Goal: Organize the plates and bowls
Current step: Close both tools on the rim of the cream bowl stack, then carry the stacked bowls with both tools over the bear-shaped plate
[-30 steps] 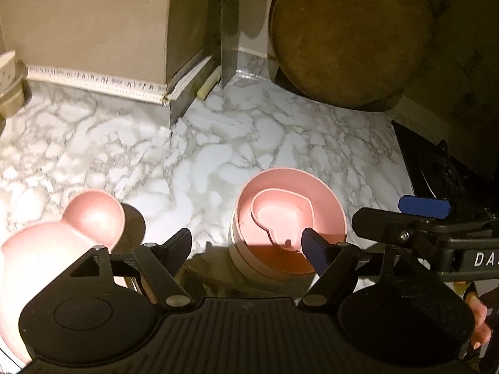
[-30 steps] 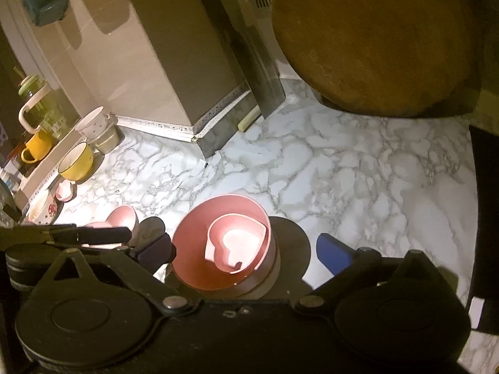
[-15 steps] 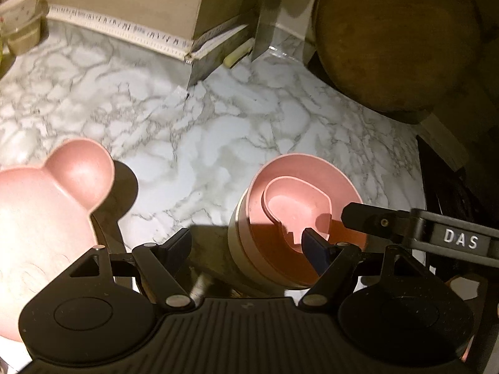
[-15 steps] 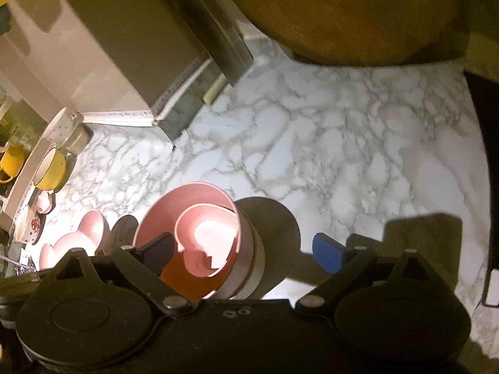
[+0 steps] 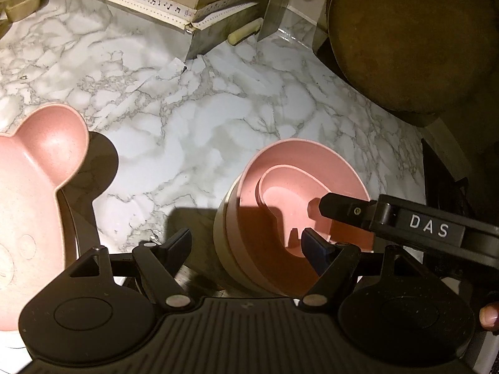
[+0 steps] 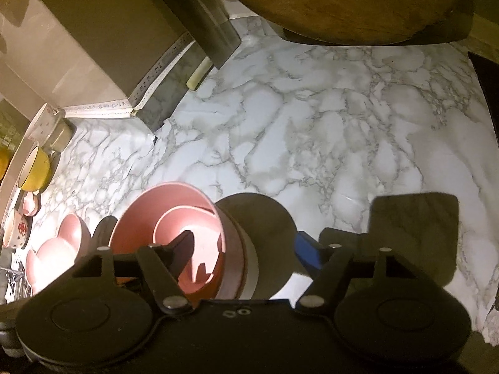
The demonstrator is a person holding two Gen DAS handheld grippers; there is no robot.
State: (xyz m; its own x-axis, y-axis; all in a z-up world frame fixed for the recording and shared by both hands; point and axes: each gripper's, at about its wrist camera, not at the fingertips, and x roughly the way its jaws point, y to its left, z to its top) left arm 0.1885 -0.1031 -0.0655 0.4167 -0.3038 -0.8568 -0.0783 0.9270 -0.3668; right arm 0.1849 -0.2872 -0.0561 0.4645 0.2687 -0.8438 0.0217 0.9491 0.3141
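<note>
A stack of bowls (image 5: 299,168) stands on the marble counter: a pink bowl in a cream one, with a small pink heart-shaped dish (image 5: 290,193) inside. It also shows in the right wrist view (image 6: 174,205). My left gripper (image 5: 246,246) is open, its jaws astride the stack's near left rim. My right gripper (image 6: 243,246) is open, its jaws astride the stack's right wall; one finger (image 5: 343,207) reaches into the bowl. A pink bear-shaped plate (image 5: 34,187) lies to the left, also in the right wrist view (image 6: 59,246).
A round wooden board (image 5: 411,37) leans at the back right. A beige box (image 6: 103,31) and a metal blade (image 5: 274,3) stand at the back. A yellow cup (image 6: 34,168) and other small cups line the far left. A dark stove edge (image 5: 443,184) lies right.
Both grippers have moved down and forward onto the bowl stack. The right gripper's finger now reaches inside the pink bowl.
</note>
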